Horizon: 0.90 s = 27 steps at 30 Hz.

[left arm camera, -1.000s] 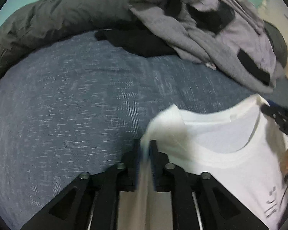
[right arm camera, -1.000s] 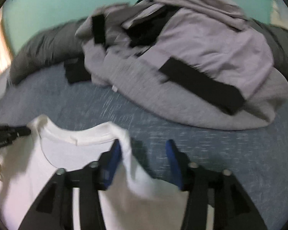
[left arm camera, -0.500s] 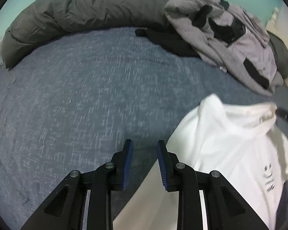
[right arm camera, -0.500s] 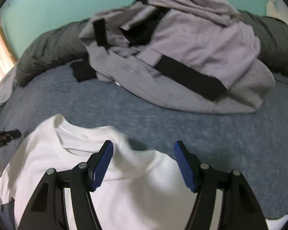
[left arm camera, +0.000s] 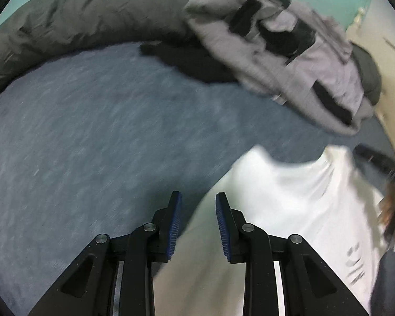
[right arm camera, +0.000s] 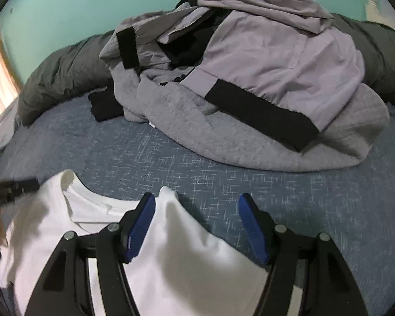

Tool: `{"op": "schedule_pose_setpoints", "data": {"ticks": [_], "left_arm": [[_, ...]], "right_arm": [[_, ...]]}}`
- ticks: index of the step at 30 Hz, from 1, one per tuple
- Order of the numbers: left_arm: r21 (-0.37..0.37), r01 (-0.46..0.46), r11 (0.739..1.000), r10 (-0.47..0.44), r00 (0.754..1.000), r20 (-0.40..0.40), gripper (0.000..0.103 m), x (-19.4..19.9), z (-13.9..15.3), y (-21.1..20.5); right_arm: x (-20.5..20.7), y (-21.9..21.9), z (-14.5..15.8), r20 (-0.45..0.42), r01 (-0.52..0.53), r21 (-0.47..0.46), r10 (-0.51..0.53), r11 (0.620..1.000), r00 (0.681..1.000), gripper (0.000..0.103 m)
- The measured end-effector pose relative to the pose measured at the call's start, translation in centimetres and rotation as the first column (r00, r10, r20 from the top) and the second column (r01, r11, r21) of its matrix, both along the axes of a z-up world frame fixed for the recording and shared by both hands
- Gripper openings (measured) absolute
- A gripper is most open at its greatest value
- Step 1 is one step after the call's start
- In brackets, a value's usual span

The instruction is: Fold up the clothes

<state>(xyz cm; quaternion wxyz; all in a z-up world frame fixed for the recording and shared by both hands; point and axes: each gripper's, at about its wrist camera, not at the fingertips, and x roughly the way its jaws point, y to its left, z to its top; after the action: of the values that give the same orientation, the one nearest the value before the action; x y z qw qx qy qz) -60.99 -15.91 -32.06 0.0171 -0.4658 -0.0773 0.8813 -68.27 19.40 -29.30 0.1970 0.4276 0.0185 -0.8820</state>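
A blue-grey heathered bed [right arm camera: 250,181] carries a white cotton T-shirt [right arm camera: 187,258] at its near edge, a heap of grey and black garments [right arm camera: 250,100] toward the far edge, and a rolled dark-grey quilt [left arm camera: 87,18] along that edge.

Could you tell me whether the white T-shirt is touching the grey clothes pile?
Apart: the right wrist view shows bare blue bedsheet between white T-shirt and grey clothes pile.
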Motion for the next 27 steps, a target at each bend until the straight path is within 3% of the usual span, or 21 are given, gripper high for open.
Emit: {"op": "schedule_pose_setpoints", "data": {"ticks": [2, 7, 10, 11, 12, 14, 15, 21, 27], "left_arm": [[-0.024, 0.028, 0.999, -0.029, 0.999, -0.019, 0.038, -1.3, 0.6, 1.5], [-0.033, 0.036, 0.999, -0.035, 0.999, 0.028, 0.038, -3.6, -0.4, 3.0], [-0.035, 0.049, 0.998, -0.047, 0.998, 0.052, 0.038, -4.3, -1.2, 3.4], [-0.036, 0.053, 0.998, -0.051, 0.997, 0.060, 0.037, -4.5, -1.4, 3.5], [-0.034, 0.053, 0.998, -0.051, 0.996, 0.068, 0.028, -4.6, -1.7, 3.6], [-0.039, 0.049, 0.998, -0.046, 0.997, 0.070, 0.010, -4.4, -2.0, 3.5], [-0.052, 0.046, 0.998, -0.043, 0.997, 0.058, 0.009, -4.2, -1.9, 3.4], [-0.075, -0.026, 0.997, 0.021, 0.997, -0.068, 0.006, -3.0, 0.7, 2.1], [-0.088, -0.025, 0.996, 0.020, 0.998, -0.055, 0.007, -4.3, 0.5, 2.5]], "right_arm": [[-0.4, -0.6, -0.4, 0.013, -0.021, 0.004, 0.021, 1.000, 1.000, 0.067], [-1.4, -2.6, -0.9, 0.030, -0.062, 0.065, 0.060, 0.996, 0.998, 0.066], [-2.2, -3.6, -1.2, 0.052, -0.089, 0.099, 0.084, 0.991, 0.995, 0.048], [-2.4, -3.9, -1.5, 0.064, -0.093, 0.120, 0.086, 0.988, 0.994, 0.038], [-2.6, -4.3, -2.0, 0.086, -0.107, 0.140, 0.095, 0.984, 0.992, 0.019], [-2.4, -4.9, -2.4, 0.082, -0.118, 0.177, 0.105, 0.977, 0.991, 0.008], [-2.1, -5.0, -2.1, 0.053, -0.123, 0.164, 0.116, 0.979, 0.992, 0.005], [-0.6, -3.2, 1.3, -0.176, -0.056, 0.084, 0.070, 0.995, 0.982, 0.004], [-1.7, -4.1, 0.0, -0.131, -0.050, 0.116, 0.065, 0.992, 0.989, 0.004]]}}
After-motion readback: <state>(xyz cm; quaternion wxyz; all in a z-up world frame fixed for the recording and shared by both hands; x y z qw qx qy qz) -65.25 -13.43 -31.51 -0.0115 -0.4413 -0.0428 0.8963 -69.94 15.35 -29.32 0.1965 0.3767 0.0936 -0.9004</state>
